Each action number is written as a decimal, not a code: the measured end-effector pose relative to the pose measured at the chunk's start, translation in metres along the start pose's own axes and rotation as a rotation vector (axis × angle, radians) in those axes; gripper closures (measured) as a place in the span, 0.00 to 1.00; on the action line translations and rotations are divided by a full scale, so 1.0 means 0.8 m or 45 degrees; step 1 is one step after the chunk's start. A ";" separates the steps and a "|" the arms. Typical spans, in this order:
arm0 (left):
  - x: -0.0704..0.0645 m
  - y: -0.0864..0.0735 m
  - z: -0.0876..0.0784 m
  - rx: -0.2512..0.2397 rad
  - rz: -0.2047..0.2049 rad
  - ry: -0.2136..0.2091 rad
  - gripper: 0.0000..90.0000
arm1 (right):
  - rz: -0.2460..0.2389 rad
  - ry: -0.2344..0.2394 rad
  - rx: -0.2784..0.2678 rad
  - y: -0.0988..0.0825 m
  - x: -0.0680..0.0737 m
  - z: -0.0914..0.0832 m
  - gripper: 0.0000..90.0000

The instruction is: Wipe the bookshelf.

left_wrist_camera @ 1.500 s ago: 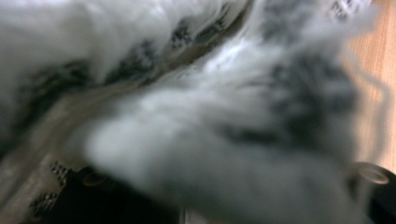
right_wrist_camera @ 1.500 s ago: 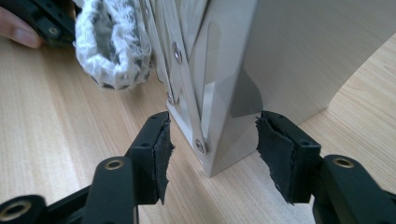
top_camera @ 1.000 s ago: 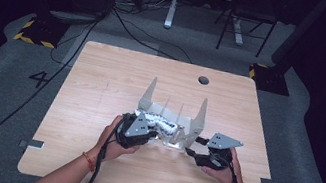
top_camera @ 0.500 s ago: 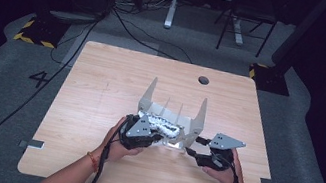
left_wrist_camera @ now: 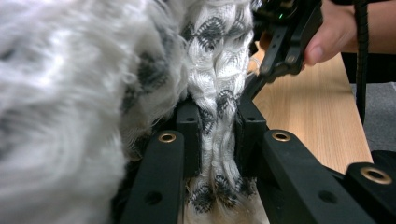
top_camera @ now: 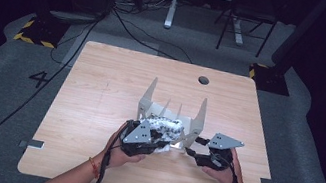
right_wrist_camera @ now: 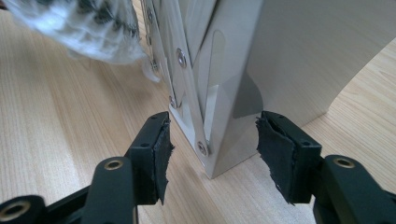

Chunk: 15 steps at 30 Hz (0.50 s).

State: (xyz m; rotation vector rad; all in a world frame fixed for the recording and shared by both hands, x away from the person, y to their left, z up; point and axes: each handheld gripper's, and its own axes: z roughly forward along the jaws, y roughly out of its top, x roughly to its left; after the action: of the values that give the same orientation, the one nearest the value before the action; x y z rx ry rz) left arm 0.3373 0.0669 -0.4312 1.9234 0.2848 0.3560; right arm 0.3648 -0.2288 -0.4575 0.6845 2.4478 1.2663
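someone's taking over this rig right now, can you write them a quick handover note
Left gripper: shut on a fluffy white and grey sock, held just at the near side of the metal rack.
Right gripper: open, its fingers either side of the rack's near corner, not touching it in the right gripper view.
Things: the rack stands upright mid-table, with several prongs; the sock hangs over its near left part in the high view.
Done: sock picked up and brought to the rack.
Left: likely seat the sock on a prong, perhaps steadying the rack with the right gripper, then let go.
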 end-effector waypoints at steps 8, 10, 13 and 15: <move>-0.005 0.015 0.005 0.042 0.041 0.025 0.86 | 0.001 -0.001 0.000 0.000 0.000 0.000 0.50; 0.000 0.011 0.010 0.060 0.018 0.031 0.86 | 0.000 0.001 -0.001 0.000 0.000 0.000 0.50; 0.007 0.000 0.021 0.117 -0.010 0.049 0.86 | 0.003 0.003 -0.003 0.001 0.000 -0.001 0.50; 0.009 -0.008 0.028 0.158 -0.018 0.048 0.86 | 0.004 0.005 -0.004 0.001 0.000 -0.001 0.49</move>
State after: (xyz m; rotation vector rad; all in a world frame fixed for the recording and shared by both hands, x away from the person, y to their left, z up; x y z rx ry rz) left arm 0.3525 0.0526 -0.4444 2.0370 0.3528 0.3728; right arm 0.3646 -0.2288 -0.4567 0.6858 2.4479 1.2735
